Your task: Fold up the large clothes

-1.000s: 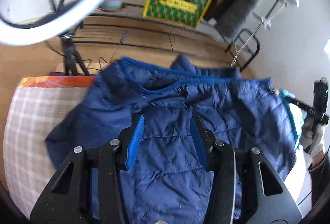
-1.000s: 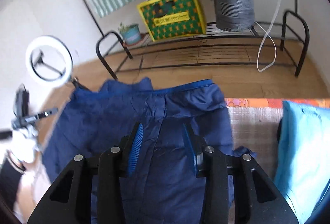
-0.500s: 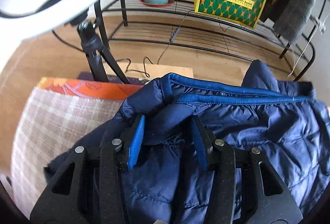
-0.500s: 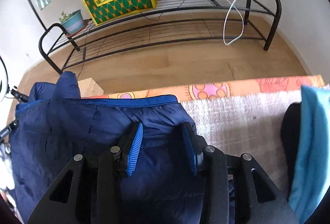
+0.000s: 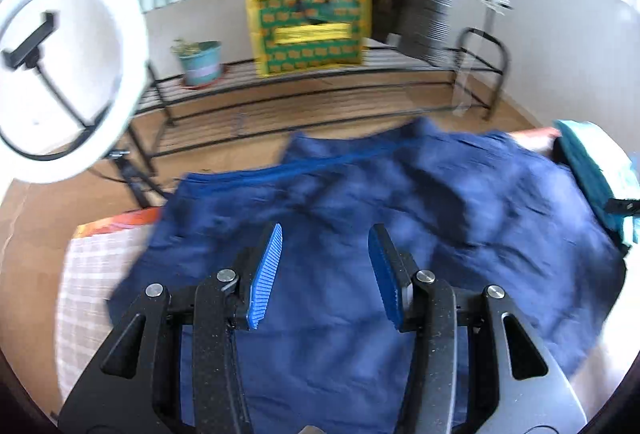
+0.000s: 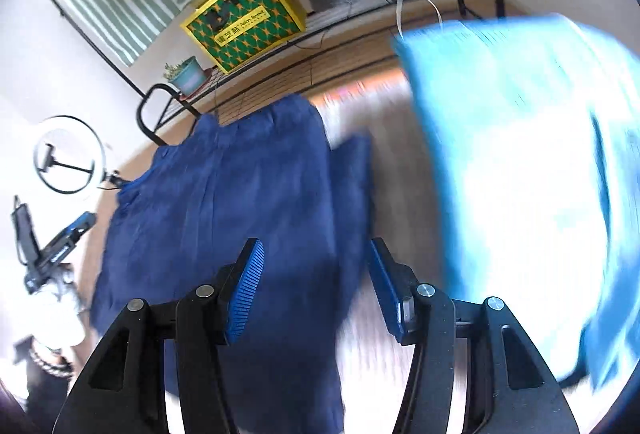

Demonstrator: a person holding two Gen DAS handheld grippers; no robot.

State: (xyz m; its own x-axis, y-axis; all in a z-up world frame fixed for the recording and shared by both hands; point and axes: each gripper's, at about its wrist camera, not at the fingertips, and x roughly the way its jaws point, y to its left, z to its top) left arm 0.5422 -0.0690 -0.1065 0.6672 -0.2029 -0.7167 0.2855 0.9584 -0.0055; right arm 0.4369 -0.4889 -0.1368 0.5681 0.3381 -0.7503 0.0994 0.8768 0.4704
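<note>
With the fingers of both my left gripper (image 5: pixel 325 274) and right gripper (image 6: pixel 316 288) apart and empty above the navy jacket (image 5: pixel 360 218) spread beside the turquoise garment (image 6: pixel 520 174), I judge a hasty pinch could drag that neighbour along.
</note>
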